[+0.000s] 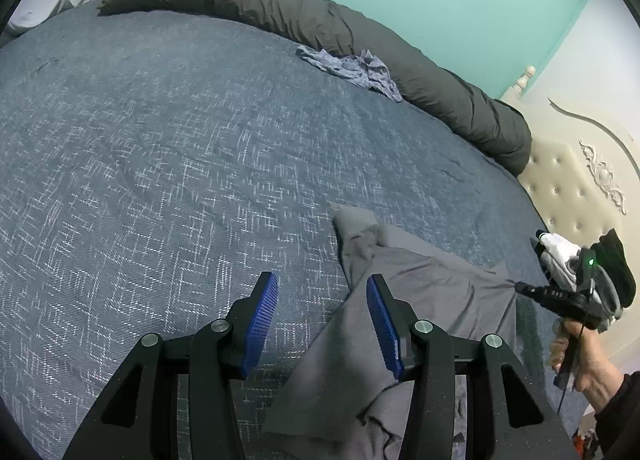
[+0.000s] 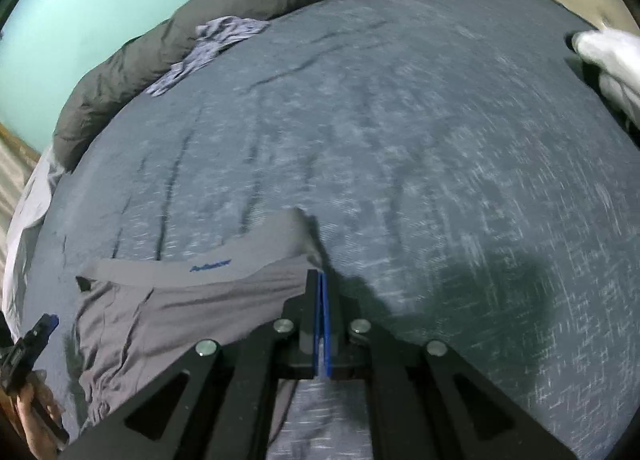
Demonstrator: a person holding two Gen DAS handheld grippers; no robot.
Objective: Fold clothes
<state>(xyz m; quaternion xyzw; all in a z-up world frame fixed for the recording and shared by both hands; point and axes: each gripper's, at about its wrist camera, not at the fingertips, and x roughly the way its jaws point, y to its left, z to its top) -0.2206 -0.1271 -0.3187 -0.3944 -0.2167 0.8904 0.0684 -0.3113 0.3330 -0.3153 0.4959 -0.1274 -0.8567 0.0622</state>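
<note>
Shorts [image 2: 176, 300], grey, 1 pair w/ a small blue logo, lie on the bed [image 1: 160, 160] near its front edge, partly spread, one end bunched. Right gripper [image 2: 321, 280] has its jaws pressed together on the shorts' edge at the waistband corner (cloth looks pinched between the blue pads). Left gripper [image 1: 322, 296] hangs over the other side of the shorts w/ jaws about half apart, nothing between them; its right finger sits over the grey cloth, the left over bare cover. 2 grippers total, each held in a hand.

Other clothes: 1 crumpled blue patterned piece [image 1: 352, 68] far across the bed, against the rolled dark grey duvet [image 1: 320, 28]. 1 small stack, white and black [image 1: 592, 260], near the tufted headboard [image 1: 568, 180]. Bed cover is blue-grey w/ white flecks.
</note>
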